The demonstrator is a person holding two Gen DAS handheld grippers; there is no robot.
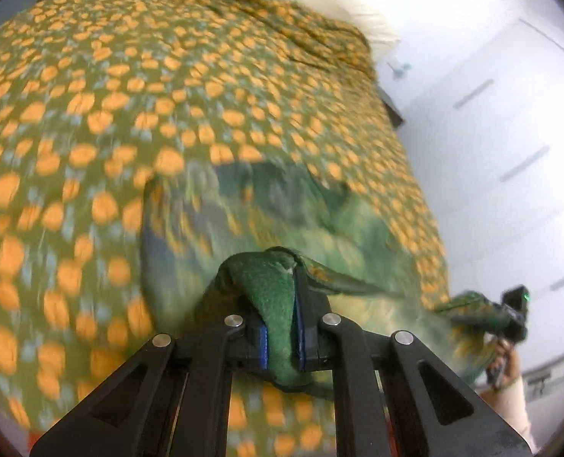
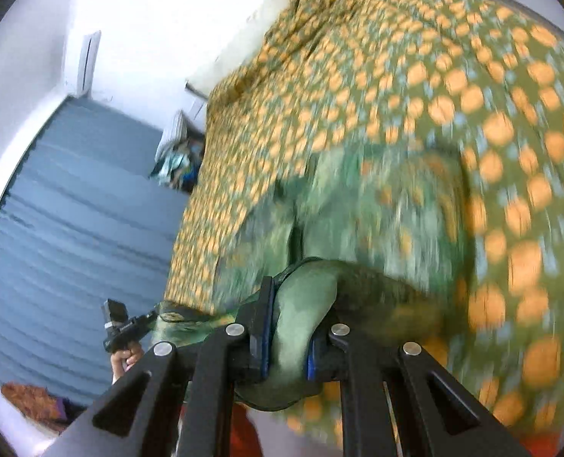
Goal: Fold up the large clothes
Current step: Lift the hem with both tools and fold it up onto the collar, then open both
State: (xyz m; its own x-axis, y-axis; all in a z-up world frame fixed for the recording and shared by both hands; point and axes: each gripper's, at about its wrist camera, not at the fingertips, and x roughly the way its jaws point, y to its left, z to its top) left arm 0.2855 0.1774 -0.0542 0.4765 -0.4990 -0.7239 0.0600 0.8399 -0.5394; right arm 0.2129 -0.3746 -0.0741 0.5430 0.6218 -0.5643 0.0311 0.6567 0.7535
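My left hand-held gripper (image 1: pixel 282 304) clamped on bunched green edge of green garment (image 1: pixel 282 205); my right hand-held gripper (image 2: pixel 287 327) likewise pinching fold of same garment (image 2: pixel 358 205); garment spread over bed (image 1: pixel 110 95) with orange-dotted cover, stretched between both grippers, long axis running gripper to gripper; picture blurred.

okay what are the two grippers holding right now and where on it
Both hold the green garment: the left hand-held gripper and the right hand-held gripper each pinch a bunched fold of its near edge.
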